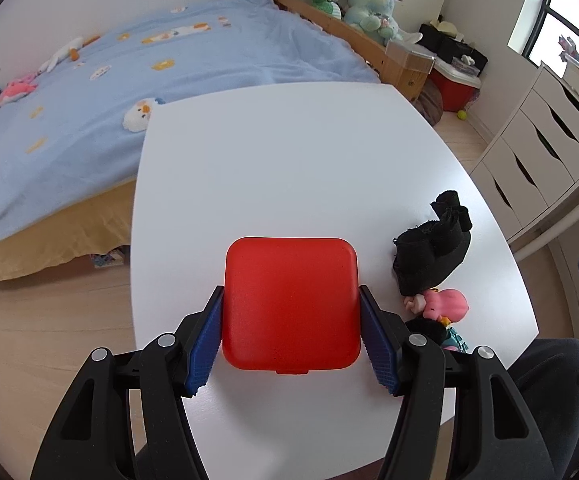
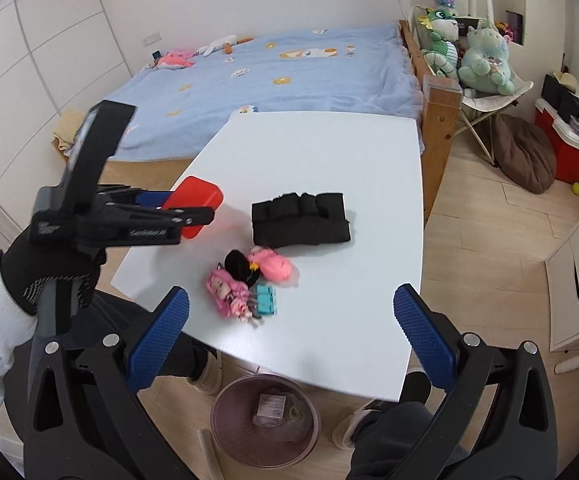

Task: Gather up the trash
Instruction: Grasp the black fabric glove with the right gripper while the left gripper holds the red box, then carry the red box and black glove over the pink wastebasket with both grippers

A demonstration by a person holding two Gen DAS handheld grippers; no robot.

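A white counter (image 2: 329,152) stands against a bed with a blue blanket (image 2: 273,80). On the floor under its near edge sits a round waste bin (image 2: 225,412) with scraps inside. A folded black cloth (image 2: 301,220) lies mid-counter, and a heap of small pink toys (image 2: 249,284) lies just in front of it. The left tool (image 1: 291,328) grips a red square case (image 1: 291,304) by its two sides, lifted off the counter. The right tool (image 2: 289,332) hangs wide and empty over the near edge.
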